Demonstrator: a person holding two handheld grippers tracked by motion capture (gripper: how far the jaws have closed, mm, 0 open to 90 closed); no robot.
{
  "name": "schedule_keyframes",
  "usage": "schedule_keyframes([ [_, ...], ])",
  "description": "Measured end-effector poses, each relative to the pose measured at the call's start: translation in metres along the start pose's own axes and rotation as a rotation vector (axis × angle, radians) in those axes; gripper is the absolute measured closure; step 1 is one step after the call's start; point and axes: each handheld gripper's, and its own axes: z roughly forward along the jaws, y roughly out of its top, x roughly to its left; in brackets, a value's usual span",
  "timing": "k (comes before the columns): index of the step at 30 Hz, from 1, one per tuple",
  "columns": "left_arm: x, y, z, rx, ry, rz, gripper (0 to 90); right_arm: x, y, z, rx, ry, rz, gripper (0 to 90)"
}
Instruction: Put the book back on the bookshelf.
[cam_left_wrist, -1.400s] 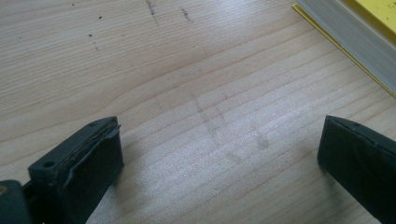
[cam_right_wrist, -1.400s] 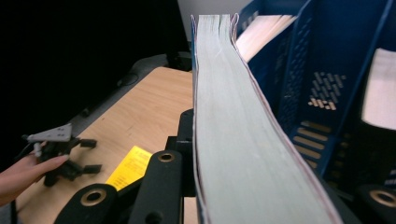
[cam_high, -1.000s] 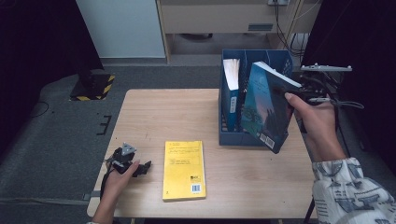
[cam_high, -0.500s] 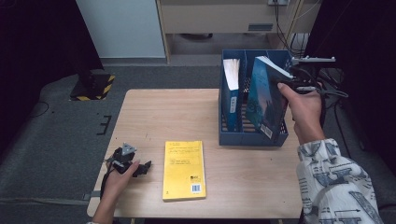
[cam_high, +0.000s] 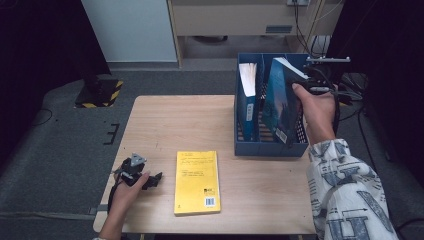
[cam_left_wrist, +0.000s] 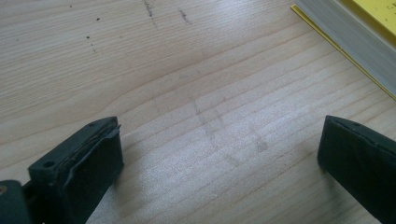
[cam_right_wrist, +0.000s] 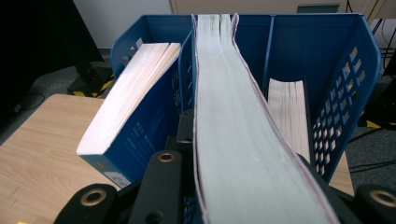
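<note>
A blue file rack (cam_high: 270, 147) stands at the table's far right. My right gripper (cam_high: 306, 86) is shut on a tall blue book (cam_high: 279, 102), holding it upright by its top, its lower end down in the rack's middle slot. Its page edge (cam_right_wrist: 233, 130) runs between the jaws in the right gripper view. Another blue book (cam_high: 248, 95) leans in the left slot. A yellow book (cam_high: 196, 181) lies flat near the front edge. My left gripper (cam_high: 150, 180) rests open on the table to its left, jaws wide over bare wood (cam_left_wrist: 219, 158).
A third book (cam_right_wrist: 288, 112) stands low in the rack's right slot. The rack's perforated wall (cam_right_wrist: 355, 93) is close on the right of the held book. The corner of the yellow book (cam_left_wrist: 355, 32) lies just ahead of the left jaws. Cables hang behind the rack.
My right gripper has carried the blue book left and down into the rack, and the book now stands more upright. The left gripper and yellow book have not moved.
</note>
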Motion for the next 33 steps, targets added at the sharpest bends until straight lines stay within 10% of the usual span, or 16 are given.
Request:
schedule_keyframes([
  [33,-0.001,0.001,0.001,0.0,-0.005,0.008,0.0,0.014,0.0,0.057,-0.066,-0.075,0.035,73.6],
])
